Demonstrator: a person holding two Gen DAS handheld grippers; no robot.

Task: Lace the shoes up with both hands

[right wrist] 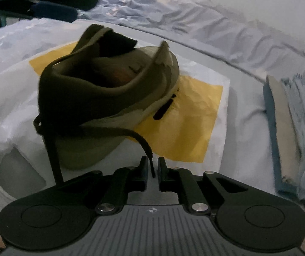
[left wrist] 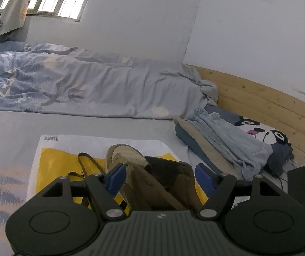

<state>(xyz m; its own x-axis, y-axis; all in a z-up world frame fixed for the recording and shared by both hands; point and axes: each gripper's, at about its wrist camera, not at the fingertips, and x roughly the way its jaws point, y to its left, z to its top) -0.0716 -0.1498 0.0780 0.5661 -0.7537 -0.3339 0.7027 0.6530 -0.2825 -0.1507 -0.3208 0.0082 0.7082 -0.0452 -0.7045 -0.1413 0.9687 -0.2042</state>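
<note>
The shoe (right wrist: 109, 89) lies on a yellow-and-white bag (right wrist: 195, 128) on the bed. Your left hand-held gripper (left wrist: 159, 178) brackets its collar, jaws wide; whether they press, you cannot tell. Your right hand-held gripper (right wrist: 152, 170) stands slightly parted around the lace (right wrist: 146, 147) tip. Close fully before pulling.

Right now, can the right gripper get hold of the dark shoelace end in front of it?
Probably yes. The shoelace end already hangs between the right gripper jaws, which stand slightly apart, not pinching it. Nothing blocks the way; closing should catch it.
</note>
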